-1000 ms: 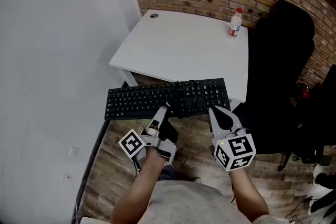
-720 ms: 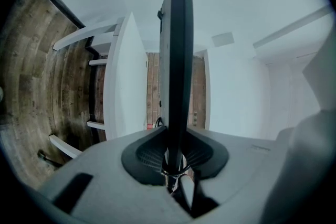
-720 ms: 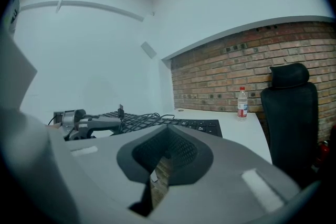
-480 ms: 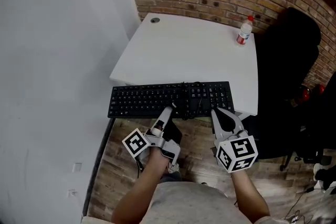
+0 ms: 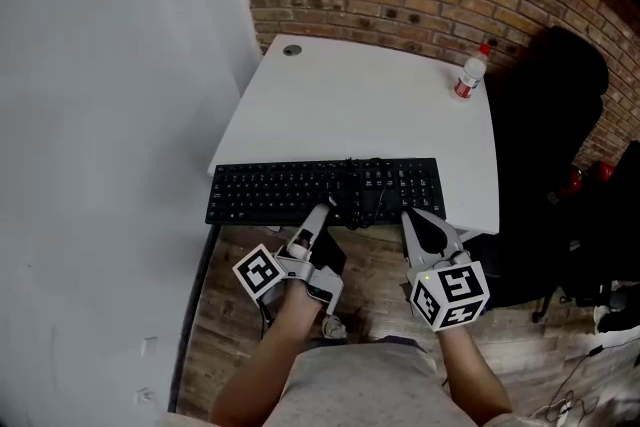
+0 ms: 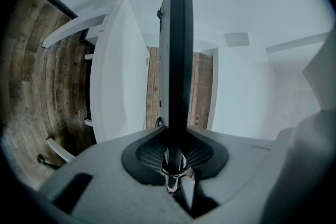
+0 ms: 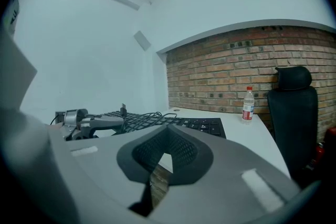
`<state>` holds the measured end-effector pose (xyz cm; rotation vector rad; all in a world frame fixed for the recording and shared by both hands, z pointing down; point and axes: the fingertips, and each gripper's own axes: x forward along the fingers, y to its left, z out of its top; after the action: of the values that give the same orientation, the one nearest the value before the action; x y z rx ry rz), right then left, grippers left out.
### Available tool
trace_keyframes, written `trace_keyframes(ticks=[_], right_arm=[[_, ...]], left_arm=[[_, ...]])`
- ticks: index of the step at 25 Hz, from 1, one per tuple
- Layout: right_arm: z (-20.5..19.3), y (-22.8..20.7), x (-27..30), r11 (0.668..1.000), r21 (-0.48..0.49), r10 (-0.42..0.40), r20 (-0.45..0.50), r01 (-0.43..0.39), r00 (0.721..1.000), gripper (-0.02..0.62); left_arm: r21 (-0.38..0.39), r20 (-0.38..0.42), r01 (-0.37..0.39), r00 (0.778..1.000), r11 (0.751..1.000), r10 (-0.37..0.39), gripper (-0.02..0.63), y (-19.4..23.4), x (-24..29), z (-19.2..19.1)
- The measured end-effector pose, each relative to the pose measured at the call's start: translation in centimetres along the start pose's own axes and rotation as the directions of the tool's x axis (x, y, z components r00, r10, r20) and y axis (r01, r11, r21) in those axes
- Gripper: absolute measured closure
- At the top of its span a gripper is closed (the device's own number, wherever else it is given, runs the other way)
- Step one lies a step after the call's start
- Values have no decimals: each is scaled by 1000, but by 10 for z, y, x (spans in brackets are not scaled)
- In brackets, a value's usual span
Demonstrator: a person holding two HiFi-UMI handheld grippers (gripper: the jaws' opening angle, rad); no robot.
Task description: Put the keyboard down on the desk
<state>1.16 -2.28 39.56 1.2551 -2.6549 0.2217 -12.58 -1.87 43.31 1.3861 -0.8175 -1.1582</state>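
A black keyboard [image 5: 325, 192] hangs level over the near edge of the white desk [image 5: 360, 105], with its coiled cable [image 5: 362, 183] lying on the keys. My left gripper [image 5: 322, 213] is shut on the keyboard's near edge, left of its middle. In the left gripper view the keyboard [image 6: 177, 60] stands edge-on between the pads. My right gripper [image 5: 418, 218] sits just below the keyboard's near right edge, its jaws together and nothing between them. In the right gripper view the keyboard [image 7: 202, 124] lies ahead and to the left of that gripper [image 7: 160, 165].
A water bottle [image 5: 470, 73] with a red cap stands at the desk's far right corner. A cable hole [image 5: 291, 50] is at the far left. A black office chair [image 5: 545, 115] stands right of the desk. A white wall runs along the left, a brick wall behind.
Both grippers and the keyboard have moved forward toward the desk. The keyboard now reaches further over the desk's near edge. The left gripper's hold is unchanged.
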Motion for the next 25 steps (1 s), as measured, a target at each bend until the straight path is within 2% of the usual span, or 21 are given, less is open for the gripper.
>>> trace_keyframes(ticks=[7, 14, 25], right_arm=[[10, -1, 22, 999, 10, -45, -5, 45, 999, 592], [13, -16, 35, 996, 18, -84, -1, 84, 996, 592], [17, -51, 85, 994, 46, -96, -14, 96, 995, 592]], left_arm=[[-19, -34, -5, 999, 1000, 4, 535, 3, 20, 23], [-18, -70, -4, 998, 1000, 3, 535, 8, 45, 30], [-20, -101, -42, 994, 999, 40, 535, 33, 99, 48]])
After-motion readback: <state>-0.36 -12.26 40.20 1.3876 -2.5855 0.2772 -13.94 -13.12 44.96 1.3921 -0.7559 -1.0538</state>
